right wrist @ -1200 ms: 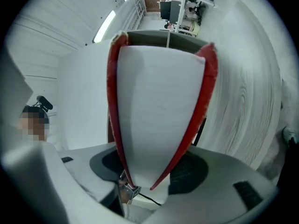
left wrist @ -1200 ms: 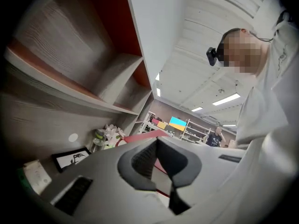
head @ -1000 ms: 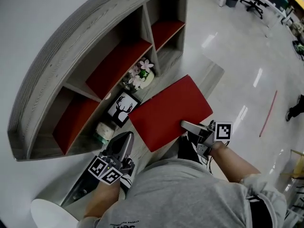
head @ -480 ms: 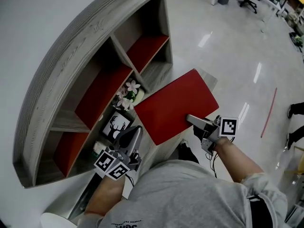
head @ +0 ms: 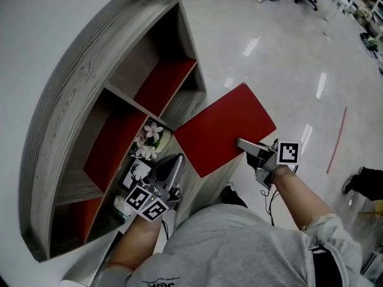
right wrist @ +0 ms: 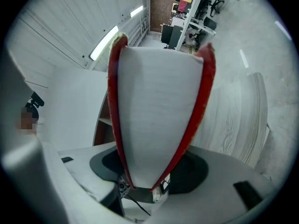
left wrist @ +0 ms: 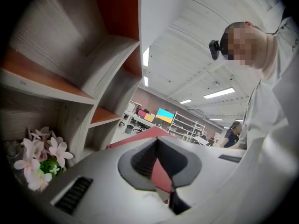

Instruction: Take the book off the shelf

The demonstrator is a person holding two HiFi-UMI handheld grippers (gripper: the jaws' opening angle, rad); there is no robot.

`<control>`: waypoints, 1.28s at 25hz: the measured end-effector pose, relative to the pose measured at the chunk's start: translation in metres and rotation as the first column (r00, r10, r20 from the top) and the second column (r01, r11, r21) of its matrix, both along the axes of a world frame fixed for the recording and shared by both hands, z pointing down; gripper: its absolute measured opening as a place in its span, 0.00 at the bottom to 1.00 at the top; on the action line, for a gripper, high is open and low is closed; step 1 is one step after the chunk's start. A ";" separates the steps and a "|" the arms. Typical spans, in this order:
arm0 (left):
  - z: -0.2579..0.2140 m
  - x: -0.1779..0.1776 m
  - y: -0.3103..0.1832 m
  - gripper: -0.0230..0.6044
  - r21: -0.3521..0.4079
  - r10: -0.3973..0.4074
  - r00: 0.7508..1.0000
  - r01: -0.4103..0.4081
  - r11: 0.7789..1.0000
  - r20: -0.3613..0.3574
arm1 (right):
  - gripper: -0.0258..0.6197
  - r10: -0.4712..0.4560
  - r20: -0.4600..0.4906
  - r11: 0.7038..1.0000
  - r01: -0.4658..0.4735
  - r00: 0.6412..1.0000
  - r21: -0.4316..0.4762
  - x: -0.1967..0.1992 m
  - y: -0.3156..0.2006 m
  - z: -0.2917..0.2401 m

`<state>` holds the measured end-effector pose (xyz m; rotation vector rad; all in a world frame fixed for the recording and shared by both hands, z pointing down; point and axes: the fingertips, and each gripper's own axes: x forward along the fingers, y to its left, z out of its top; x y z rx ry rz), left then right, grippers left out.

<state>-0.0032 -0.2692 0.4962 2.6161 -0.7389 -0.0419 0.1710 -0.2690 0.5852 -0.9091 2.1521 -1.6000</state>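
The red book (head: 224,131) is off the grey wooden shelf (head: 66,106) and lies flat in the air beside its right end. My right gripper (head: 244,144) is shut on the book's near edge. In the right gripper view the book (right wrist: 159,101) stands between the jaws, its white page edges facing the camera between two red covers. My left gripper (head: 175,164) hovers shut and empty in front of the lower shelf compartment, by the flowers. In the left gripper view its jaws (left wrist: 156,141) meet at the tips, with the red book (left wrist: 161,172) showing beyond them.
The shelf has red back panels and holds pale pink flowers (head: 148,140) (left wrist: 43,154) and a framed deer picture (head: 137,174). Glossy floor with a red line (head: 337,139) lies to the right. Office chairs and desks stand far off; a person (head: 362,182) is at the right edge.
The right gripper has carried the book a little farther out from the shelf. The left gripper has moved slightly forward beside the deer picture. The head view has swung along the shelf.
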 end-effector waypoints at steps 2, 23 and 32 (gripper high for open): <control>0.007 0.011 -0.012 0.06 -0.018 0.000 1.000 0.000 1.000 -0.003 | 0.43 0.000 -0.010 1.000 0.000 1.000 -0.010 0.011 -0.010 0.006; 0.091 0.082 -0.089 0.06 -0.135 0.043 0.997 -0.034 0.990 0.065 | 0.43 -0.077 -0.034 0.968 0.067 0.996 -0.242 0.059 -0.089 0.110; 0.112 0.091 -0.098 0.06 -0.169 0.061 0.996 -0.049 0.984 0.066 | 0.43 -0.161 -0.042 0.937 0.139 0.986 -0.321 0.053 -0.095 0.153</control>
